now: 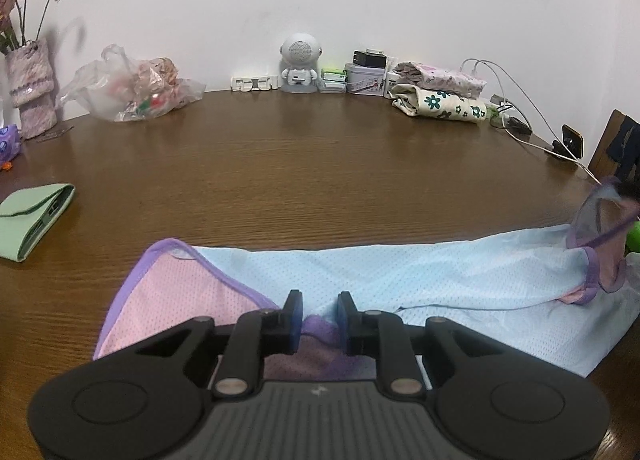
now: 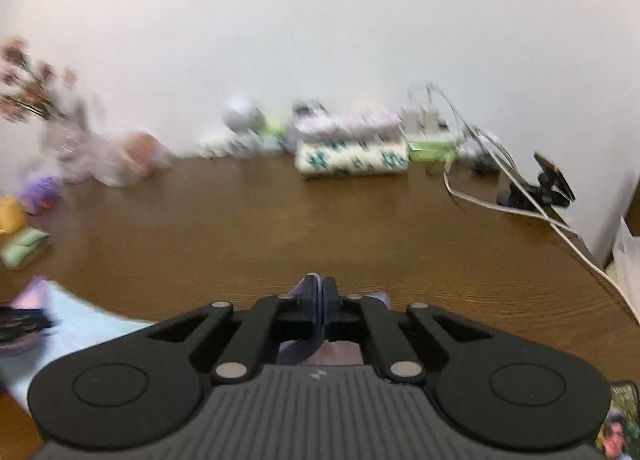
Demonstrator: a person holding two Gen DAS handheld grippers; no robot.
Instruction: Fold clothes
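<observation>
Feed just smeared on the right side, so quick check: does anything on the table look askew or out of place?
Nothing damaged or spilled. The blue garment lies uneven: its right end is lifted and twisted where the right tongs pinch the purple trim, and fabric bunches at the left tongs. The folded clothes at the back sit neatly.

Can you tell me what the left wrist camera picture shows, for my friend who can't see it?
The left gripper hovers with its jaws a little apart over a light blue, pink and purple garment spread on a brown wooden table. Its far right end is lifted. Folded flowery cloths, a small white robot toy and a plastic bag sit by the wall.
</observation>
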